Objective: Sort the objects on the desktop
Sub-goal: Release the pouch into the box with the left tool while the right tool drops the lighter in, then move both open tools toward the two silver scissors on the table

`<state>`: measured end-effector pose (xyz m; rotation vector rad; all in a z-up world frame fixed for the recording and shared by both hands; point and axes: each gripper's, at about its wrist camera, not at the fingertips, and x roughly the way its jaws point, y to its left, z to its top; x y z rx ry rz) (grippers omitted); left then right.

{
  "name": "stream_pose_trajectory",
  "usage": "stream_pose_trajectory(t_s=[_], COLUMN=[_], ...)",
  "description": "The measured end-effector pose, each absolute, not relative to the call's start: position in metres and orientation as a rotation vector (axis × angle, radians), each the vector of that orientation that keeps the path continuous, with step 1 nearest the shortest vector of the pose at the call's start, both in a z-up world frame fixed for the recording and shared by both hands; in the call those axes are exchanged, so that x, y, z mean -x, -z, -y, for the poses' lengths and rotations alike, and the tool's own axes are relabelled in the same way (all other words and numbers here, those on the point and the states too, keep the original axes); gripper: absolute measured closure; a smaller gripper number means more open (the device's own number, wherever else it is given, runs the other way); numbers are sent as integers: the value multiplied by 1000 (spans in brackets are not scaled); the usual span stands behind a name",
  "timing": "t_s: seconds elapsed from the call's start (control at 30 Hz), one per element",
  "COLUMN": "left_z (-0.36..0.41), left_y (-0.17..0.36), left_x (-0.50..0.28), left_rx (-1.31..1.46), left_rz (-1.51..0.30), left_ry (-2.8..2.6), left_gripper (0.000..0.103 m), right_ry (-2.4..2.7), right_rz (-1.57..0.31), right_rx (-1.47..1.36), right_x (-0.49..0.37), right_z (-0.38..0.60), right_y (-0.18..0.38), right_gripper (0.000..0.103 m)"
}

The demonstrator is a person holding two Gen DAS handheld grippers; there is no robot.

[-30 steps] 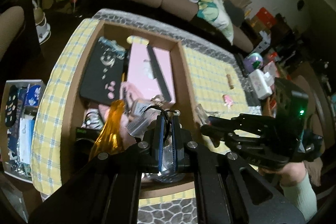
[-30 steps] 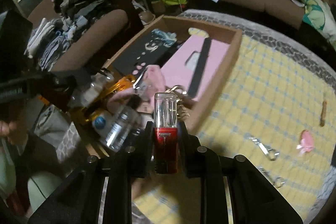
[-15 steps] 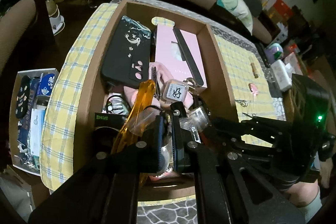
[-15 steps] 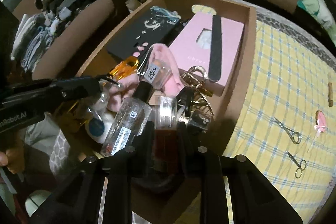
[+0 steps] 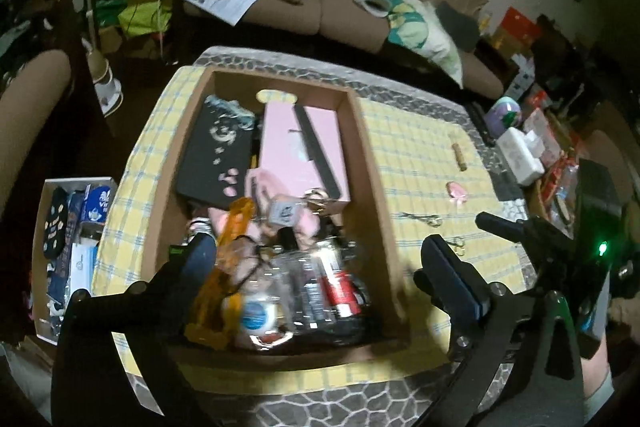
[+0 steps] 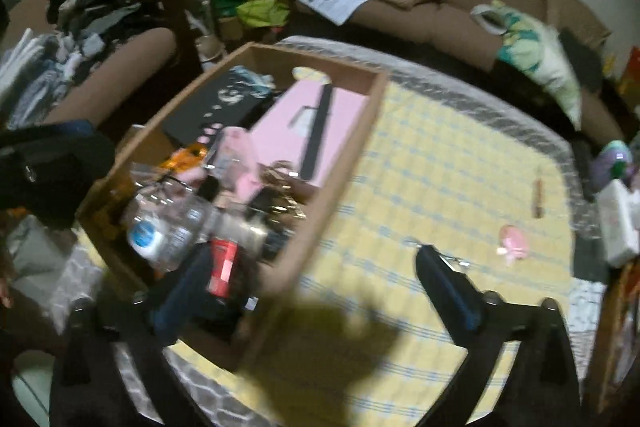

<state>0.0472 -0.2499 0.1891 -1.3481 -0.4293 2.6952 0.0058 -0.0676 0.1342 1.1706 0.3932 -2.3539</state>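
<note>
I see both grippers opening, nothing between jaws: left gripper [image 5: 320,267], right gripper [image 6: 316,279]. Cardboard box [image 5: 372,163] ahead; clear plastic bottle [image 5: 260,311], round blue label unreadable, inside beside left finger.

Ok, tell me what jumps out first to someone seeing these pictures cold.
First, the cardboard box on the yellow checked tablecloth, crammed with clutter: a pink box and a black case at its far end, an orange tool and clear bottles heaped at the near end. Right of it, a pink clip and small scissors lie loose on the cloth.
</note>
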Motion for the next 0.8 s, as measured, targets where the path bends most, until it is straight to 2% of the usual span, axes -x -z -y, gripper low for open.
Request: stream_pose_trajectory(t_s=[0.43,0.8], left_z=[175,112], left_y=[-189,-164], left_x=[-44,-21], left_rx=[1348,1389], left_rz=[343,269], left_ry=[-2645,-2596], left_gripper=[0,0], right_ry=[2531,2609], right_rz=[-340,-229], right_rx=[-1136,-1160], right_x=[-27,-23], right_z=[-18,-78], right_y=[-151,-133], right_gripper=[0,0])
